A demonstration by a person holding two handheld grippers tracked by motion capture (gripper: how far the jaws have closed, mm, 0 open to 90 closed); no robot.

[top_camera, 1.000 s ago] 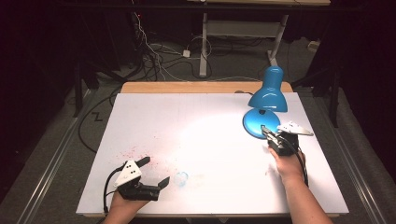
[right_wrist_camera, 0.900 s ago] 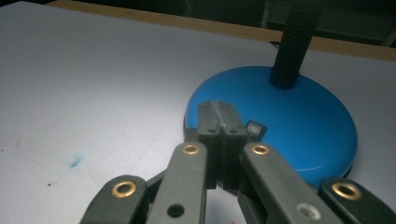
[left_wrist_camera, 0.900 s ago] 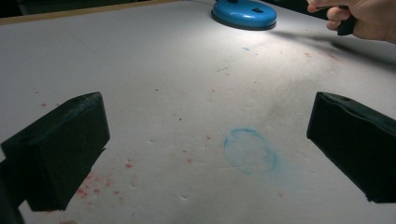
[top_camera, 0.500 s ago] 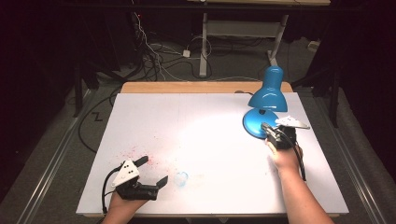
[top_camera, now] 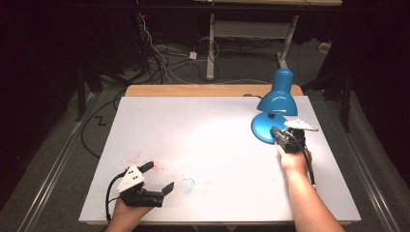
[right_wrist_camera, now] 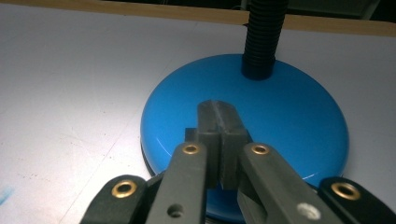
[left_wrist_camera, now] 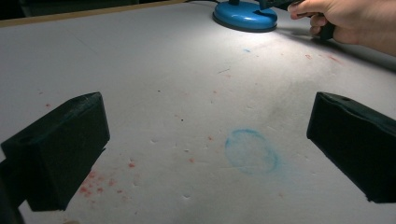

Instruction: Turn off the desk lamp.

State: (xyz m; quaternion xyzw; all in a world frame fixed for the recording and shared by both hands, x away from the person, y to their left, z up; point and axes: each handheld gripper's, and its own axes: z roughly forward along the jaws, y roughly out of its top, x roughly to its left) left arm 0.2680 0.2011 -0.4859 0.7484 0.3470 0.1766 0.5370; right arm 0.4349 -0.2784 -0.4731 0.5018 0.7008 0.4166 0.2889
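My right gripper (top_camera: 277, 132) has its jaws pressed together on nothing, their tips over the round blue base (right_wrist_camera: 247, 135) of the lamp (top_camera: 277, 99), which stands near the table's (top_camera: 212, 140) far right corner. My left gripper (top_camera: 157, 177) rests near the near left corner, jaws wide apart over bare, stained tabletop

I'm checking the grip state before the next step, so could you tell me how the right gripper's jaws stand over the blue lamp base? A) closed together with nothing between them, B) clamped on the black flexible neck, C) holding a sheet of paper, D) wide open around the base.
A: in the right gripper view the right gripper has its two pads pressed together, empty, just above the lamp base, short of the black neck.
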